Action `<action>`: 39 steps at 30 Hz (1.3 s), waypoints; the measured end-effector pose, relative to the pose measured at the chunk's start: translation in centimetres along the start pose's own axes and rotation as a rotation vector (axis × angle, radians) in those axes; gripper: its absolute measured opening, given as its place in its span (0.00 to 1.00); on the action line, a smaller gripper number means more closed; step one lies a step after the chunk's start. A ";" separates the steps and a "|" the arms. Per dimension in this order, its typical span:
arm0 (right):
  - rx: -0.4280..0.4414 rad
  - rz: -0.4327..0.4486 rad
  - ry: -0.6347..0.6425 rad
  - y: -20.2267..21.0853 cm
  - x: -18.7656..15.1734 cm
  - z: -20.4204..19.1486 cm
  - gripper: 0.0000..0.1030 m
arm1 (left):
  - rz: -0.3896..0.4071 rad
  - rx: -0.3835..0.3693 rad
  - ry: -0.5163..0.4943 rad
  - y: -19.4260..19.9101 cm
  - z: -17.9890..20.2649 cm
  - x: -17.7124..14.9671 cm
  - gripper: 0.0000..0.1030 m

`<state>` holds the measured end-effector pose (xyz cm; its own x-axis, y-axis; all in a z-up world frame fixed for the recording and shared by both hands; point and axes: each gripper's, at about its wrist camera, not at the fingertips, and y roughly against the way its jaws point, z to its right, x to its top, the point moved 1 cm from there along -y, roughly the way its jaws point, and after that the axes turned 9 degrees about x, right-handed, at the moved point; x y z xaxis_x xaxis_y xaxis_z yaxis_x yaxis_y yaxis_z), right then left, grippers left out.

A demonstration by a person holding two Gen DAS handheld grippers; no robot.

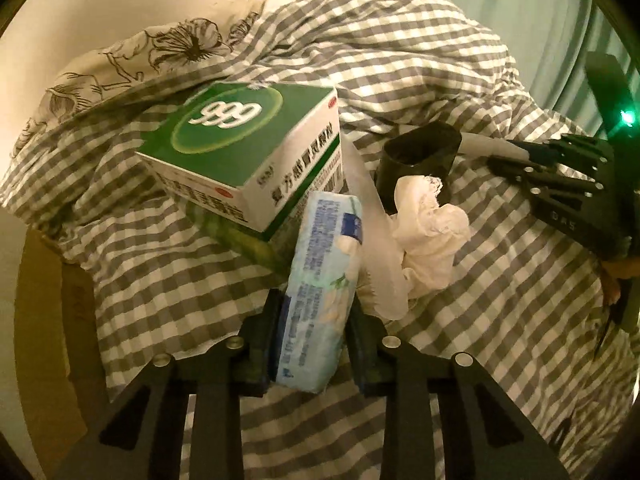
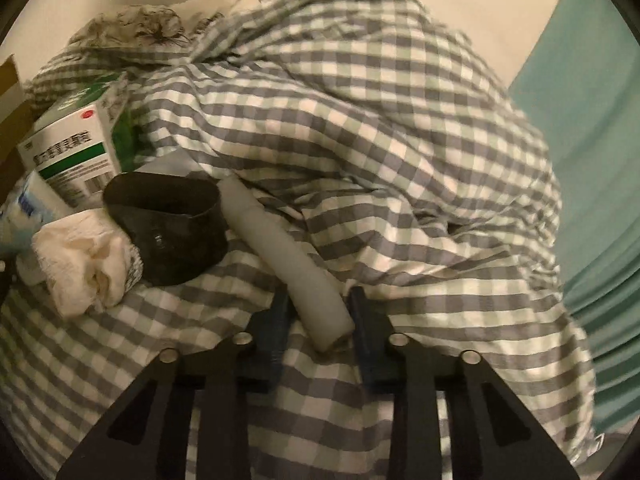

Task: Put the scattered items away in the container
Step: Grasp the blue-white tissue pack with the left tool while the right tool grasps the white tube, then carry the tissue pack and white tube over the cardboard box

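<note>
A pale blue tissue pack [image 1: 320, 280] stands on edge on the checked quilt, and my left gripper [image 1: 314, 332] is shut on its near end. Beyond it lies a green and white medicine box [image 1: 248, 148] marked 999, also seen at far left in the right wrist view [image 2: 76, 148]. My right gripper [image 2: 318, 316] is shut on the near end of a white tube [image 2: 280, 240], which slants away up-left. From the left wrist view, that right gripper [image 1: 500, 164] reaches in from the right with the tube [image 1: 482, 145]. A black cup [image 2: 168, 224] and a crumpled white tissue [image 2: 84, 260] lie between them.
A brown cardboard box [image 1: 44, 312] stands at the left edge, its corner [image 2: 10, 92] showing in the right wrist view. The rumpled grey checked quilt [image 2: 380, 140] rises behind the items. A floral pillow [image 1: 132, 56] lies at the back; teal fabric [image 2: 592, 160] is to the right.
</note>
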<state>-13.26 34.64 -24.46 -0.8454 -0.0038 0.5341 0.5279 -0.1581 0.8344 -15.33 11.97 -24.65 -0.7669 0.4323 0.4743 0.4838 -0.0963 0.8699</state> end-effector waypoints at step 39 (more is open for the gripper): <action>0.149 0.510 -0.014 26.3 2.3 -8.2 0.19 | 0.368 0.055 0.078 25.0 -7.0 -1.9 0.19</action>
<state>-1.94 22.39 -2.39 -0.4780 -0.0300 0.8779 0.8782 0.0025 0.4782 -4.67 2.48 -2.84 -0.5665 0.3077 0.7645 0.7531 -0.1833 0.6319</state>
